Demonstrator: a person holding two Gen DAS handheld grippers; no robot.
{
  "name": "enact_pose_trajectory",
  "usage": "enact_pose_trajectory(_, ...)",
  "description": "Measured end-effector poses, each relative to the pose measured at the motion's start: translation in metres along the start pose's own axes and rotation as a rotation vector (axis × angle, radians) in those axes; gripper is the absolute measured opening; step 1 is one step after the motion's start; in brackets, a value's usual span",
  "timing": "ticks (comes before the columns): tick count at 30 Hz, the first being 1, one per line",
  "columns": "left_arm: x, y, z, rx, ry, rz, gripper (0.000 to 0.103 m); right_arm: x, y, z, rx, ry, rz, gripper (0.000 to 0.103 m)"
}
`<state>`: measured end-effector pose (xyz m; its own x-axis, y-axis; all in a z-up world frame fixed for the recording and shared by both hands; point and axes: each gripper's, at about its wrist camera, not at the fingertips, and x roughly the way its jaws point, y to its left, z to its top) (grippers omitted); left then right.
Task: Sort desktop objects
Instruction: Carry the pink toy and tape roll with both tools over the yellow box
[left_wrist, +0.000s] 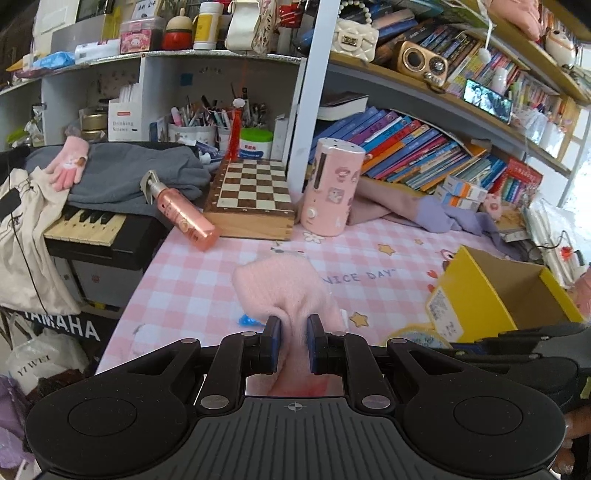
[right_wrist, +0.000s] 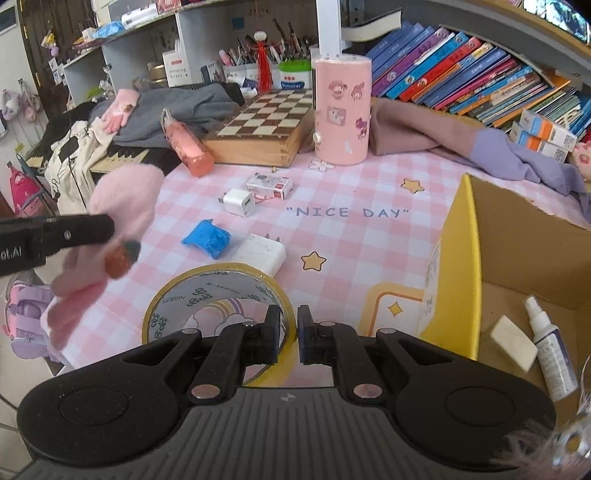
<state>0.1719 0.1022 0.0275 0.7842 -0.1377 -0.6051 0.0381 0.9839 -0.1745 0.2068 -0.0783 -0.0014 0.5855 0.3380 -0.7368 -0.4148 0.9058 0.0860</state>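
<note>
Tape roll (right_wrist: 218, 310) sat nearest, rim pinched by right claw (right_wrist: 287, 334), lifted w/ box (right_wrist: 458, 258) just beside. Left claw (left_wrist: 291, 341) clamped on soft glove (left_wrist: 284, 295) above mat. Roll prob. stiff, light; rim grip suits.

Desk mat (right_wrist: 236, 173): pink/white check with yellow stars and grey "NICE DAY" lettering; box (right_wrist: 460, 258) yellow outside, plain brown card inside. Glove (left_wrist: 284, 291) pale pink, tape roll (right_wrist: 221, 295) yellow-edged with green print, crumpled wad (right_wrist: 207, 238) bright blue, both chargers (right_wrist: 240, 201) white. Chessboard (left_wrist: 251, 184) brown/cream squares on wood; canister (left_wrist: 332, 192) pink with cartoon stickers; spray bottle (left_wrist: 184, 214) salmon pink.
</note>
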Motion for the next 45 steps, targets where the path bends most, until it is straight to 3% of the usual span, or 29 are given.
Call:
enact_pose_trajectory(12, -0.037, 0.005, -0.019, 0.036, -0.005, -0.066, 0.014, -0.046, 0.024, -0.023, 0.048, -0.045, -0.049, 0.009)
enact_pose_trajectory(28, -0.092, 0.011, -0.058, 0.102, 0.065, -0.157, 0.014, -0.095, 0.063, -0.078, 0.146, -0.027, -0.088, 0.009)
enact_pose_trajectory(45, -0.099, -0.024, -0.089, 0.235, 0.153, -0.332, 0.014, -0.147, 0.057, -0.147, 0.318, -0.004, -0.223, 0.009)
